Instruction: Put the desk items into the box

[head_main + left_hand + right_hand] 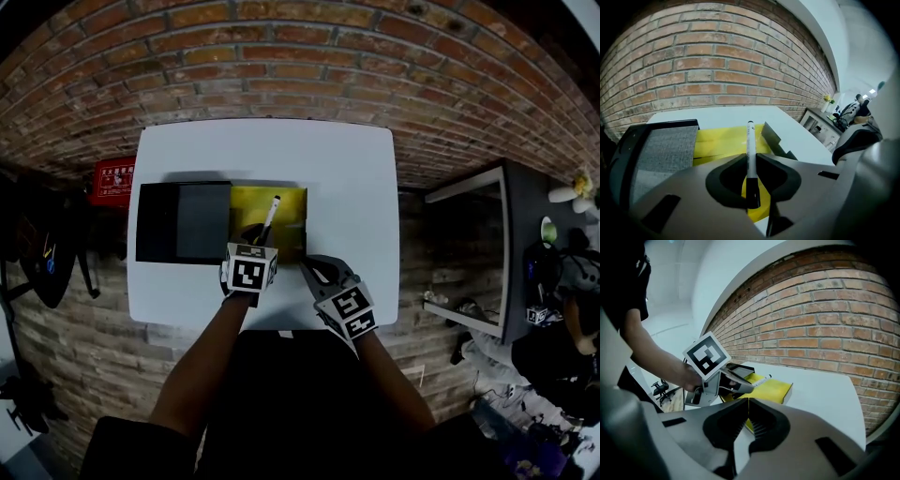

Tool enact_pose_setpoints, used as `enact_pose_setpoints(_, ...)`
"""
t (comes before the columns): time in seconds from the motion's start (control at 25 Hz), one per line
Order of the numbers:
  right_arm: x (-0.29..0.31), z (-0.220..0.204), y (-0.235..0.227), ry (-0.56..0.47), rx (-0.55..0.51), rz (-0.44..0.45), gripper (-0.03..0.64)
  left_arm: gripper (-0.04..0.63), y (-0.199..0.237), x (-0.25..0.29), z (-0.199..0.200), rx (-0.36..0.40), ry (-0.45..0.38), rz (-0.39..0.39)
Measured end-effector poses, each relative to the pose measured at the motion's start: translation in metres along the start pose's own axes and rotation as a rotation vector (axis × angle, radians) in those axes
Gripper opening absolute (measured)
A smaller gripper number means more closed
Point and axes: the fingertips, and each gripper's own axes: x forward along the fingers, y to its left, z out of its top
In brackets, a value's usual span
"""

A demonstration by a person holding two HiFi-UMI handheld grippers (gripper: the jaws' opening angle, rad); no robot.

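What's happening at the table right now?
A person is packing desk items with a gripper in each hand. The left gripper is shut on a pen and holds it over the open yellow box on the white table. The pen is not yet in the box. The black lid lies beside the box. The right gripper is shut, holds nothing, and is beside the box.
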Motion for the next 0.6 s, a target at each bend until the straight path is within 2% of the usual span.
enact_pose_setpoints(0.2,0.004,-0.002,-0.005,0.015,0.001,0.017,0.021,0.077,0.004,0.014,-0.003,-0.042,0.026,0.032)
enact_pose_setpoints(0.6,0.011,-0.007,-0.016,0.036,0.011,0.041,0.021,0.077,0.012,0.035,-0.018,-0.02,0.112,0.092)
